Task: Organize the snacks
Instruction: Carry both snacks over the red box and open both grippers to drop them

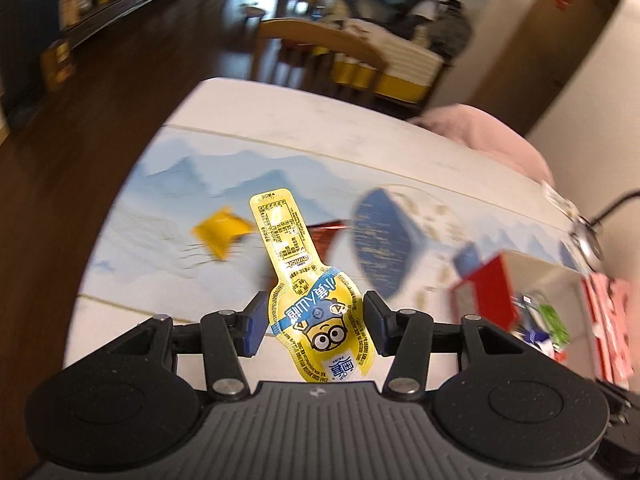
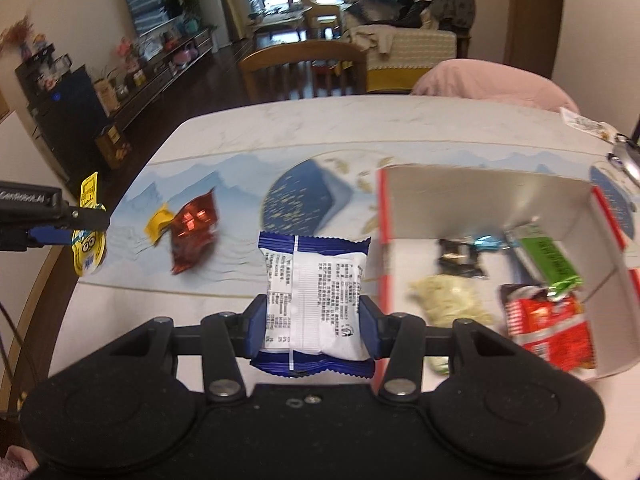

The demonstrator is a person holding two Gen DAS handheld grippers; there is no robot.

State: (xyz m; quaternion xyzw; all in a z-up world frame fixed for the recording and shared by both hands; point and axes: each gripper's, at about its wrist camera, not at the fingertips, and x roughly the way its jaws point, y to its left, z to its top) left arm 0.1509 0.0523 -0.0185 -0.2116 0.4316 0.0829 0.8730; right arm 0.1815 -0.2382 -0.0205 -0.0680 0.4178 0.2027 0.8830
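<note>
My left gripper (image 1: pixel 316 322) is shut on a yellow cartoon jelly pouch (image 1: pixel 320 320) and holds it above the table, its long neck pointing away. From the right wrist view that same pouch (image 2: pixel 89 240) hangs in the left gripper (image 2: pixel 86 226) at the far left. My right gripper (image 2: pixel 314 320) is shut on a blue-and-white snack packet (image 2: pixel 314 300), lifted over the table just left of the red-and-white box (image 2: pixel 440 200). A small yellow packet (image 1: pixel 222 234) and a dark red packet (image 2: pixel 194 234) lie on the table mat.
The box holds several snacks: a green packet (image 2: pixel 550 260), a red packet (image 2: pixel 548 324), a pale noodle-like pack (image 2: pixel 448 300) and a dark wrapper (image 2: pixel 460 258). A wooden chair (image 2: pixel 304 68) and a pink cushion (image 2: pixel 492 82) stand behind the table. A cable and metal base (image 2: pixel 624 160) sit far right.
</note>
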